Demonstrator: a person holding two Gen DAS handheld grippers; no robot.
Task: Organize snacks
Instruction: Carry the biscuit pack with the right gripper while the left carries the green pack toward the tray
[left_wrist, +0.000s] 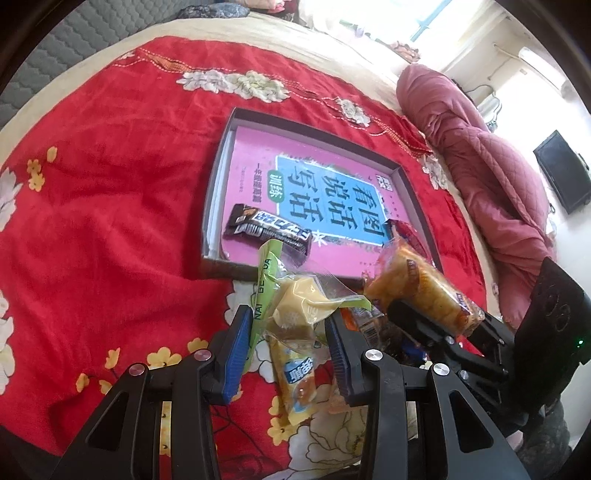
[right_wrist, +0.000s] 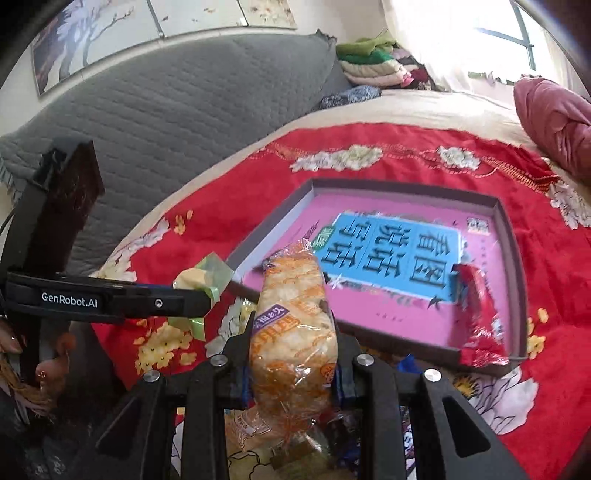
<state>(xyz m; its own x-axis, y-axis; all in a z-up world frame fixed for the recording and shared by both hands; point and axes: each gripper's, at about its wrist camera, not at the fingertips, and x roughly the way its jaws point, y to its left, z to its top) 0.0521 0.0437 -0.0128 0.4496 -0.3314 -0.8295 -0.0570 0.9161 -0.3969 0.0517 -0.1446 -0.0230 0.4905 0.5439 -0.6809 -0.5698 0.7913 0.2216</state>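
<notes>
We find the left gripper (left_wrist: 291, 339) closed on a green-edged pastry pack (left_wrist: 295, 299); both blue pads (left_wrist: 236, 350) press its wrapper, and the pack stands up out of the jaws toward twelve o'clock. The grip sits low on loose film, not on the pastry itself.

The right gripper (right_wrist: 293, 373) is clamped on an orange cracker pack (right_wrist: 295, 325), which rises upright between the fingers. In the left view this same pack hangs at three o'clock of the pastry pack, just beside it but apart.

Below the left jaws, at six o'clock, more snacks (left_wrist: 295, 373) lie on the red blanket (left_wrist: 110, 221), unsorted.

Beyond both grippers, at twelve o'clock, lies the shallow box (left_wrist: 413, 184), a pink book (left_wrist: 258, 155) covering its floor. A dark bar (left_wrist: 267, 230) rests at its near left; a red packet (right_wrist: 480, 317) lies at its near right, leaning on the wall.

Risks we judge from here:
- The pastry pack may slide out, since the pads hold slack film.
- The two held packs are close; moving both toward the box together may knock them.
- The box sits on soft bedding; a firm set-down may tip its rim and shift the bar or red packet.
- The cracker pack is brittle; a hard squeeze may crush it.
</notes>
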